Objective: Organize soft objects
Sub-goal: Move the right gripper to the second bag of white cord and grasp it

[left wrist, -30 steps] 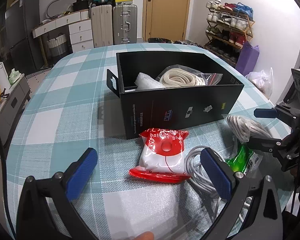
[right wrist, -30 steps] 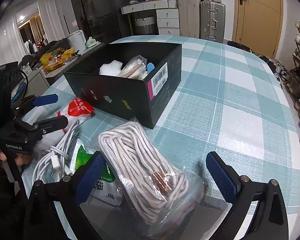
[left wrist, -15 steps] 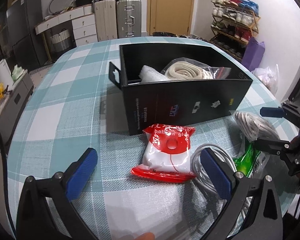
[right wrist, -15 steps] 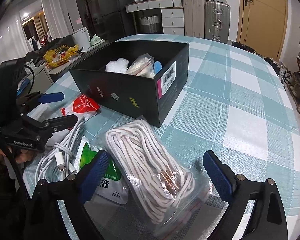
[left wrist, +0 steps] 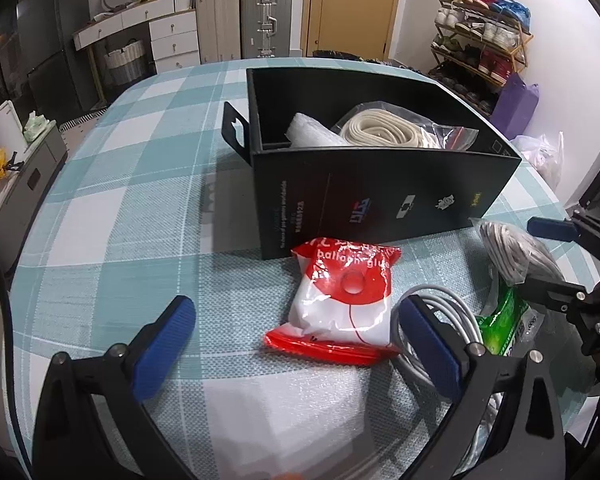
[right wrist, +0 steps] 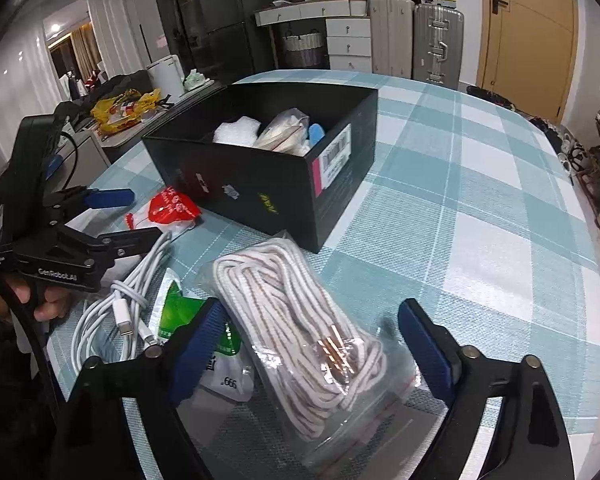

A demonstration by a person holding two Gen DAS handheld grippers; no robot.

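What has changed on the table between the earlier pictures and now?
The right gripper has just been closing its jaws around the bag of rope, which lies between them; the pads are not yet pressing on it. The left gripper remains open over the red and white packet. The black box, white cable and green packet lie unchanged.

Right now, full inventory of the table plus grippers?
black box: 1, open, mid-table, holds bagged items
bagged rope: 1, white, between right gripper jaws
balloon glue pack: 1, red-white, before box
cable: 1, white, left of rope
green pouch: 1, under rope edge
table: teal check cloth
left gripper: open, empty
right gripper: has just been closing on rope, pads not yet pressing
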